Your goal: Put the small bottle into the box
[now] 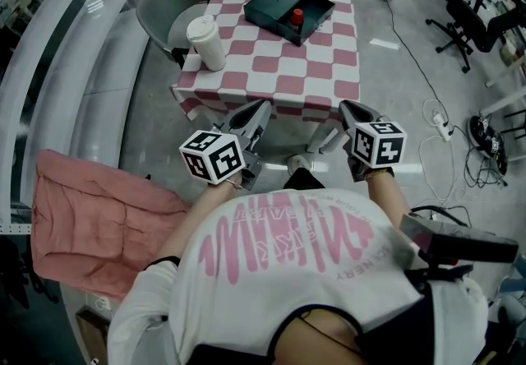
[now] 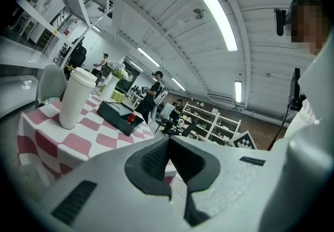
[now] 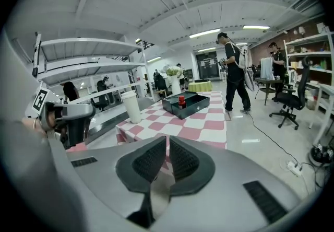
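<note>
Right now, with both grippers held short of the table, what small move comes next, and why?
Probably none beyond lowering both to rest: the small bottle stands inside the box on the table, and the left gripper and right gripper are shut, empty and short of the table's edge.

The left hand-held gripper [image 1: 261, 108] and right hand-held gripper [image 1: 347, 108] sit closed.

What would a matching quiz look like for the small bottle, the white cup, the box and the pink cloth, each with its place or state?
Things:
1 small bottle
2 lidded white cup
3 dark box
4 pink cloth

Places or states:
A off the checkered tablecloth, low at the left
B standing inside the box
C open, on the tablecloth's far half
D on the tablecloth near its left edge

Pairs: 1-B, 2-D, 3-C, 4-A
</note>
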